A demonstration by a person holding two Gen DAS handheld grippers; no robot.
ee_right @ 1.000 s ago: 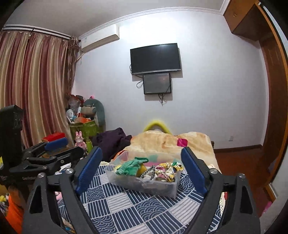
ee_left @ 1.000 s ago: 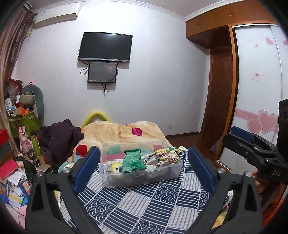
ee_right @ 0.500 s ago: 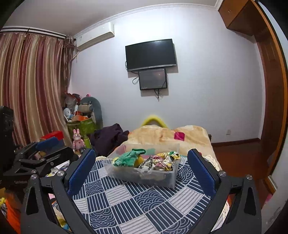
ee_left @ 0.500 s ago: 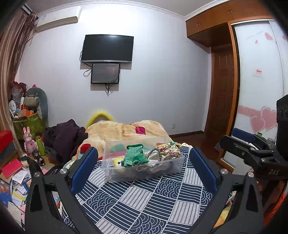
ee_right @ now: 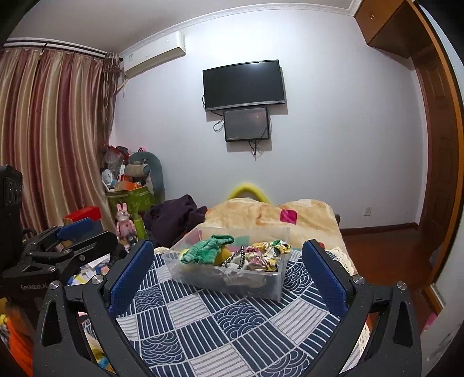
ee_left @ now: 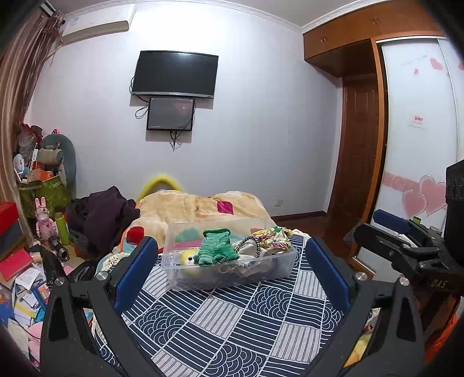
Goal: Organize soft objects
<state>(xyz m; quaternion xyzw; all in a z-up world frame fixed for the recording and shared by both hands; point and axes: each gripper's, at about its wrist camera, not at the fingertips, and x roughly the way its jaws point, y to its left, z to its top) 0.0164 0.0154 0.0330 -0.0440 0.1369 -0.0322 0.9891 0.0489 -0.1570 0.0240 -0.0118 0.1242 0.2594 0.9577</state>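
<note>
A clear bin [ee_left: 232,268] of soft objects is set on a navy patterned cloth [ee_left: 232,324], toward its far edge. Both the left claw [ee_left: 232,275] and right claw [ee_right: 227,278] are held released, nothing grasped. A television [ee_right: 245,84] is mounted on the far wall, with curtains [ee_right: 49,139] at left.

We log the setting as a home bedroom: a bed under a beige blanket [ee_left: 200,207], striped curtains [ee_right: 49,139] and a wall air conditioner [ee_right: 153,55]. A wall-mounted TV [ee_left: 175,74] hangs above a smaller screen [ee_left: 170,114]. We also note a wooden wardrobe [ee_left: 365,26] and plush toys [ee_right: 145,171] piled in the corner.
</note>
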